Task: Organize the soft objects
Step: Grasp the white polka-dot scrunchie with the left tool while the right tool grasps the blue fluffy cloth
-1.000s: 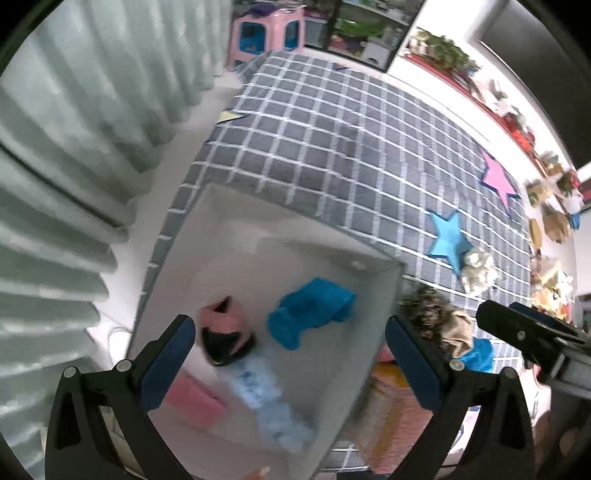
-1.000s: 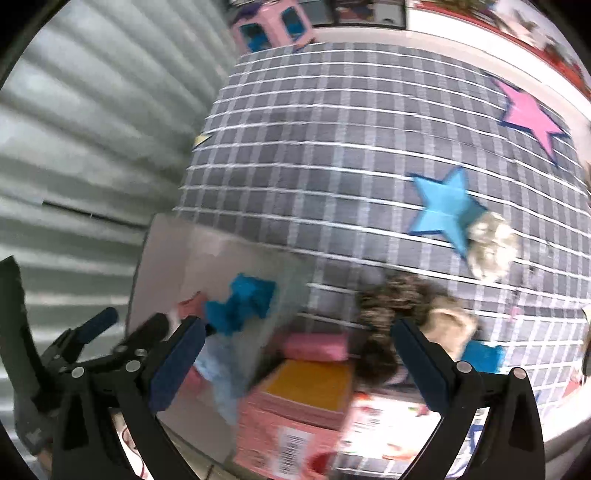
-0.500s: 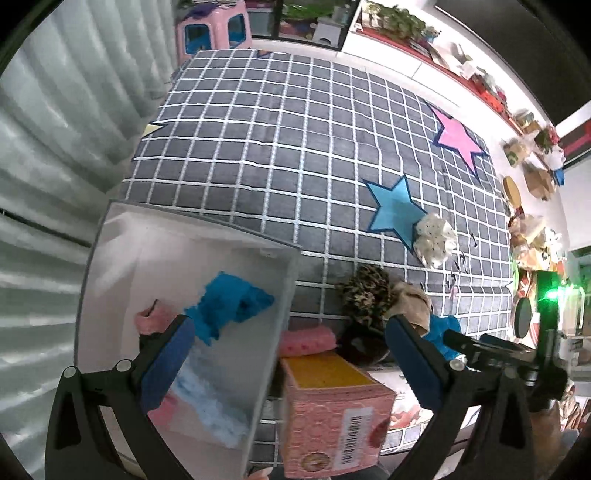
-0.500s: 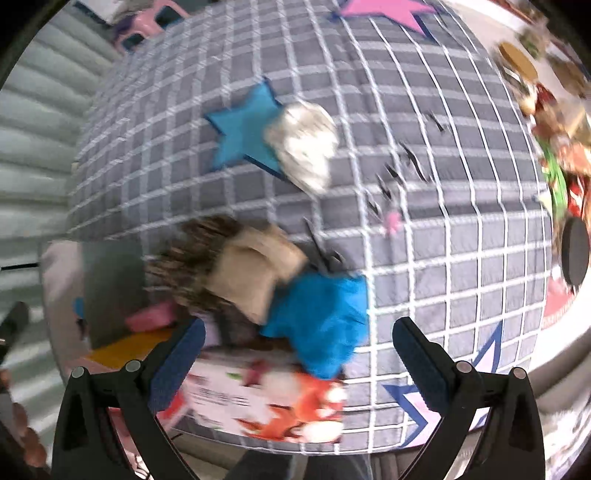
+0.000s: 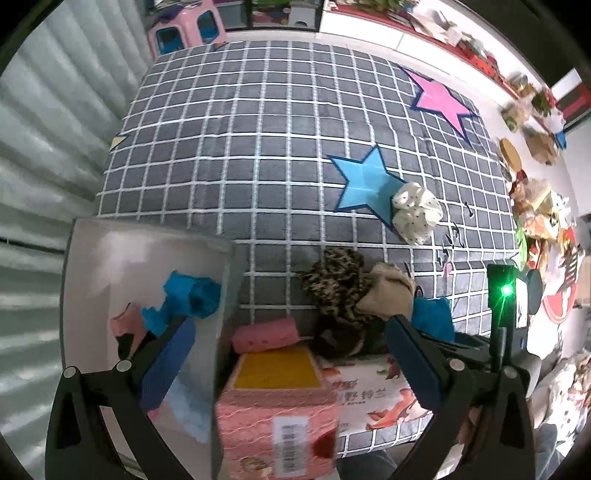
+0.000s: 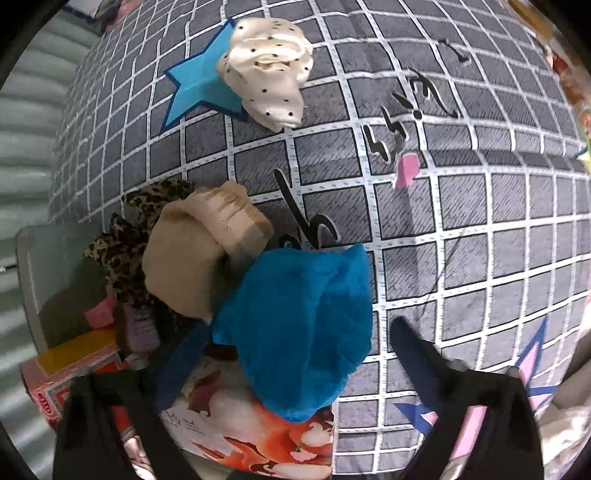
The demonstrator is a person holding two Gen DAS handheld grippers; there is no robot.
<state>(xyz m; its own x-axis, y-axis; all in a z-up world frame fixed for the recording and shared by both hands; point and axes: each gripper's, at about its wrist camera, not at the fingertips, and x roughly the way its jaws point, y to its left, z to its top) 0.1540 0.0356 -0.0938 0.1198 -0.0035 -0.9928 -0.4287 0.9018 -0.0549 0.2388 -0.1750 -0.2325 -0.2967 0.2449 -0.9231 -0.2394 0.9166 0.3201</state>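
Observation:
A pile of soft items lies on the grid mat: a blue cloth (image 6: 299,332), a beige sock (image 6: 192,254), a leopard-print cloth (image 6: 125,243) and a pink roll (image 5: 264,334). A white dotted cloth (image 6: 266,74) lies apart on a blue star. My right gripper (image 6: 295,354) is open, its fingers either side of the blue cloth. My left gripper (image 5: 288,347) is open and empty above the pink box (image 5: 277,410). The grey bin (image 5: 92,266) holds a blue cloth (image 5: 192,299) and a pink-black item (image 5: 127,328).
A flat printed box (image 6: 258,435) lies under the pile's near edge. Curtains hang at the left. A pink stool (image 5: 184,26) and shelves stand at the far side. Clutter lines the mat's right edge (image 5: 543,206).
The left gripper swung right, from over the bin to over the pink box. The right gripper moved right and down close to the blue cloth.

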